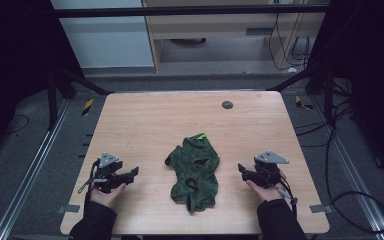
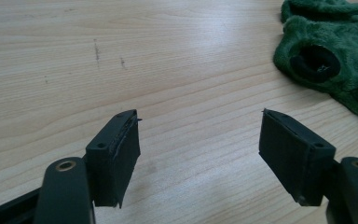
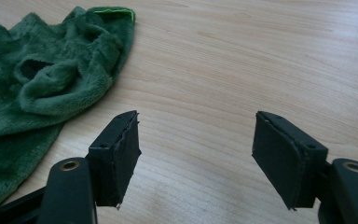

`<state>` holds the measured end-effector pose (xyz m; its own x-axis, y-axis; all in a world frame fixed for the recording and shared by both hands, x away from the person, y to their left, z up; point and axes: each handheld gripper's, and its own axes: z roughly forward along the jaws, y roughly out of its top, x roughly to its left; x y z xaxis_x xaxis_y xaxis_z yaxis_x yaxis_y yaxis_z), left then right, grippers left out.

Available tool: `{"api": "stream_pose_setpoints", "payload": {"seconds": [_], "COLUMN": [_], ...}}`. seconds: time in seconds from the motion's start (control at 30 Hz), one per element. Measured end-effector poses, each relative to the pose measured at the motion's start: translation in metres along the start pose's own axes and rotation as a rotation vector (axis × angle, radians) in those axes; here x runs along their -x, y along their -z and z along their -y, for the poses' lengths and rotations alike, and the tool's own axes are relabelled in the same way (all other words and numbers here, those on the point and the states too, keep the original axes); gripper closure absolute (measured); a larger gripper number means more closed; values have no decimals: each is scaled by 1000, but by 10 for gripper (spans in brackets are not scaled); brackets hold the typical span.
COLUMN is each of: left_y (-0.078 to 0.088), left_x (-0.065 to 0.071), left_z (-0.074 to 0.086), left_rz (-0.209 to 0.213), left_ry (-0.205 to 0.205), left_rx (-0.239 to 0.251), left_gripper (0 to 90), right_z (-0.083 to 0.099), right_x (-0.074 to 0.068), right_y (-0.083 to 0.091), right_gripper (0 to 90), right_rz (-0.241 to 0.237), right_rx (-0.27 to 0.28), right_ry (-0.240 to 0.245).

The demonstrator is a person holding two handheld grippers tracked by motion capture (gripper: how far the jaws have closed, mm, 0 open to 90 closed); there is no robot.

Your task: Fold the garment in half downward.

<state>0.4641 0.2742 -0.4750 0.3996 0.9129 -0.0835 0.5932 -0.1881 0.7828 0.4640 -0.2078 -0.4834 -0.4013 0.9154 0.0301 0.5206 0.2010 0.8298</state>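
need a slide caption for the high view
Crumpled dark green fleece garment on light wooden table between two open hand-held tongs.

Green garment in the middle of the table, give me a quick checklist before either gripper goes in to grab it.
1. Left gripper open, nothing between its jaws: ok.
2. Right gripper open, nothing between its jaws: ok.
3. Green garment lies crumpled between the two grippers, touching neither: ok.
4. Bare table between each gripper and the garment: ok.
5. Garment spread flat for a clean grip: not ok, it is bunched with folds and openings.
6. Which layer an edge grab would catch: cannot tell.
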Motion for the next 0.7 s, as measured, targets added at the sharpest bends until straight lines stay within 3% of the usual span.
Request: {"api": "stream_pose_setpoints", "payload": {"seconds": [0.17, 0.2, 0.57, 0.7], "left_y": [-1, -2, -7, -12], "left_x": [4, 5, 12, 16], "left_z": [-3, -4, -18, -29], "left_rz": [26, 38, 85, 83], "left_ry": [-8, -7, -29, -59], "left_rx": [0, 2, 12, 13], "left_gripper": [304, 322, 328, 335], "right_z": [-1, -2, -17, -24], "right_x": [-3, -5, -14, -17], "right_y": [3, 5, 6, 4], "right_gripper": [324, 325, 325, 329], "right_rz": [-39, -64, -82, -84], "right_rx": [5, 13, 18, 18], "right_ry": [-9, -21, 16, 31]}}
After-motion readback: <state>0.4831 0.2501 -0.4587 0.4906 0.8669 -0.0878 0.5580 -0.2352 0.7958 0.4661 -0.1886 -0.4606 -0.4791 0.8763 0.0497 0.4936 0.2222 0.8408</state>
